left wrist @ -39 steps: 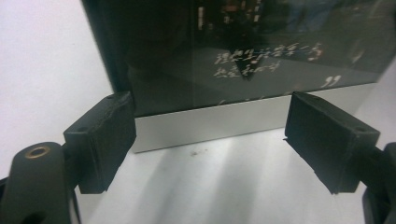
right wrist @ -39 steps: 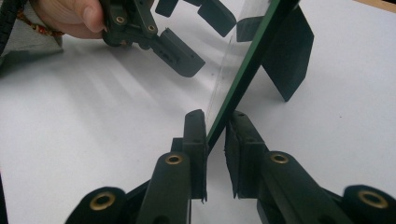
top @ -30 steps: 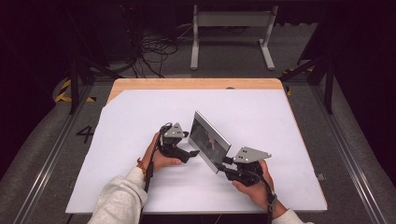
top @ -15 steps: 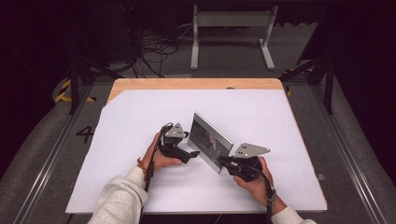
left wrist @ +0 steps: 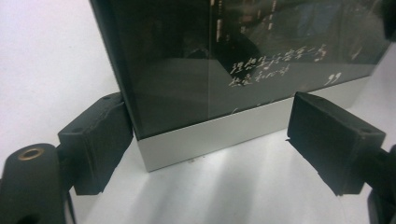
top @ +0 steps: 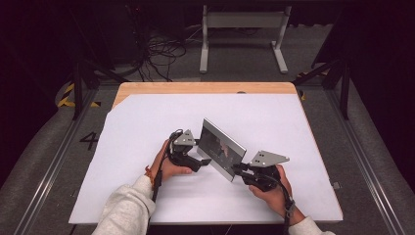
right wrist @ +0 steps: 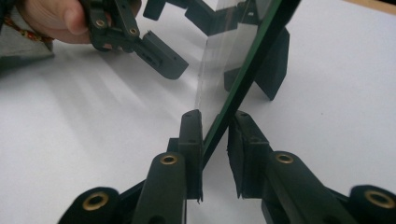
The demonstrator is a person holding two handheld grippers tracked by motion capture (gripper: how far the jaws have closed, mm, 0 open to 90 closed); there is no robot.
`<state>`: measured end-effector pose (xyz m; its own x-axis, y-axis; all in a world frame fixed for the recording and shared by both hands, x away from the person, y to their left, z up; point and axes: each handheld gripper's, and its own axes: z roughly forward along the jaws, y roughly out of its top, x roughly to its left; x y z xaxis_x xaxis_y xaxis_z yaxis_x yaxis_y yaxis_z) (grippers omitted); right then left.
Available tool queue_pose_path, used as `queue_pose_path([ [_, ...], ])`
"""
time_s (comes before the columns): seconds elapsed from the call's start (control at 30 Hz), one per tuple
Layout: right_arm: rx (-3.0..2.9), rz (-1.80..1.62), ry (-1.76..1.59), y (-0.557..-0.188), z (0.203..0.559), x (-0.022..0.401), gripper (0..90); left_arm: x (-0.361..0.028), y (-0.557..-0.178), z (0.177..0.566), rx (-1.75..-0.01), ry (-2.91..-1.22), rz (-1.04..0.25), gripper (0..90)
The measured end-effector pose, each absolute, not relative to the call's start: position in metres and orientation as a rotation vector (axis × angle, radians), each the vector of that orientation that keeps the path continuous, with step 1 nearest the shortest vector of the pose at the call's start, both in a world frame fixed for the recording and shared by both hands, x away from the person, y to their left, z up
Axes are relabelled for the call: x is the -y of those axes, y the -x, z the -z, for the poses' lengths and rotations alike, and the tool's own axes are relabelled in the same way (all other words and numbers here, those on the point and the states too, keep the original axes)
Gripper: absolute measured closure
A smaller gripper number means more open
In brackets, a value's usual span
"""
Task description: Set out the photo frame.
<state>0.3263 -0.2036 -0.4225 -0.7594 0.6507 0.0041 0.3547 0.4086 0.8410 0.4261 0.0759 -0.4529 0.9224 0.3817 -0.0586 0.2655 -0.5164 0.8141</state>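
two hand-held black two-jaw tools are working a flat dark glass picture frame with a silver lower band, which is standing tilted on edge near the middle of the white sheet covering the wooden table.

in the high view, the left gripper is sitting just beside the frame's glass face, and the right gripper is meeting its near corner. compared with the earlier pictures, the frame is standing in much the same spot, while the right hand is shifting slightly; this suggests steadying or adjusting rather than carrying.

in the left gripper view, the left tool's jaws are standing wide apart, one pad touching or nearly touching the frame's side edge, the other well clear in front of the silver band. pale chinese handwriting is showing on the dark picture, too small to read surely, with a closing quotation mark beside it.

in the right gripper view, the right tool's jaws are straddling the frame's thin edge closely; whether they are actually pinching it cannot be told.
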Motion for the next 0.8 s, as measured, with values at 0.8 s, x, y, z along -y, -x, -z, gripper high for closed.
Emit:
queue_pose_path([
  [0.8, -2.321, -1.263, -0.885, -0.3265, 0.4223, 0.2115, 78.4, -0.0829, -0.4199, 0.4502, -0.447, -2.171, -0.144, 23.8],
])
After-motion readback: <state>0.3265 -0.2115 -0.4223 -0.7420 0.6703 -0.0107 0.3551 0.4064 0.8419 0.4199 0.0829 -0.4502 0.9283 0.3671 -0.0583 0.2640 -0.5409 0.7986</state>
